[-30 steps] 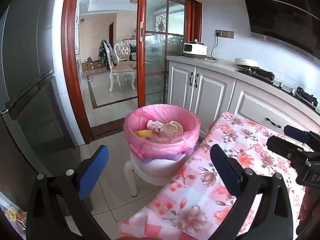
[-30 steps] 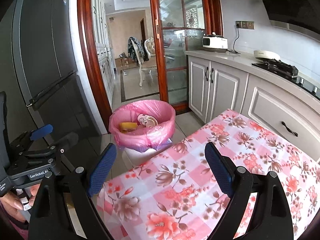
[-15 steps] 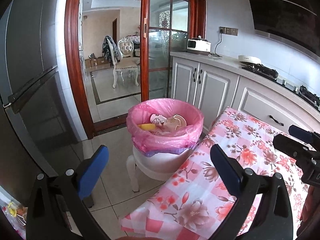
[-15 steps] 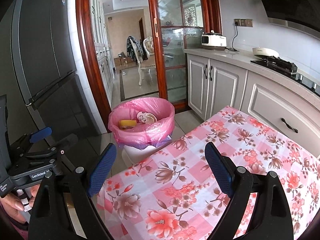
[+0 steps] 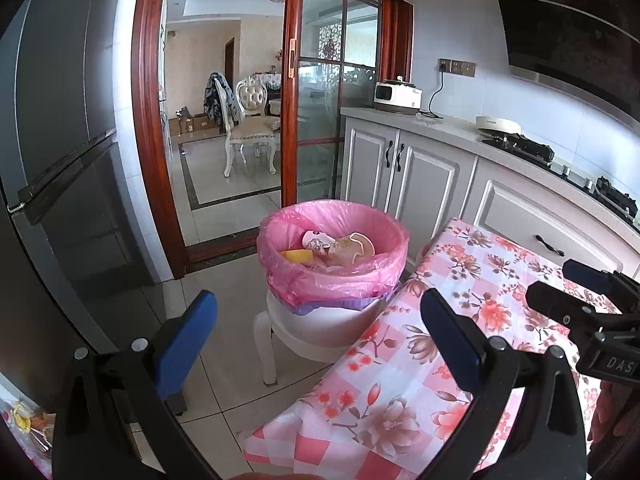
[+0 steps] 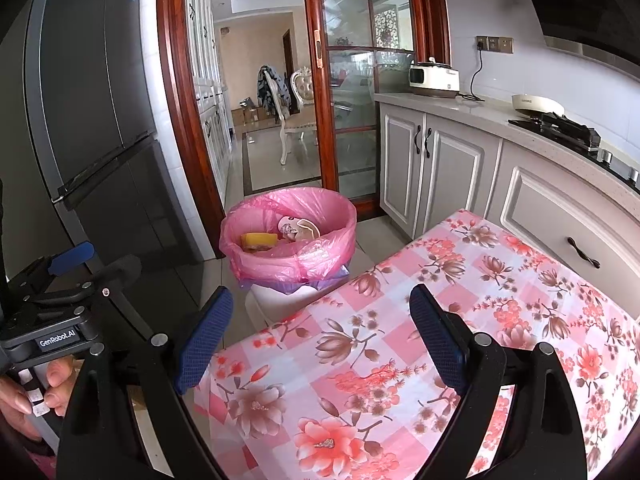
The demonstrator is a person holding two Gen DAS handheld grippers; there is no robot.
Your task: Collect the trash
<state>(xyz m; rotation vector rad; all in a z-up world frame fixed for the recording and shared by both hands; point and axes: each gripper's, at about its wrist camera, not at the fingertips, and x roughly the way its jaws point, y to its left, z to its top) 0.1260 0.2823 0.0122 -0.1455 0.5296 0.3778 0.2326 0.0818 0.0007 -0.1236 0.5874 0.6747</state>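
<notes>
Both grippers drew back from the bin.
Left gripper (image 5: 318, 336) and right gripper (image 6: 320, 334) gaped empty; pink-lined bin (image 5: 332, 254) lay ahead, nearer the left.

Pink bin liner (image 6: 288, 236), pink-and-white checked floral tablecloth (image 6: 460, 320), blue tool pads (image 6: 206, 334), perhaps a yellow sponge (image 6: 259, 239).

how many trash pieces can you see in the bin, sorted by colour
yellow: 1, a sponge
white or cream printed: 2, paper cups
total: 3 visible in the pink bag; anything deeper is hidden
</notes>
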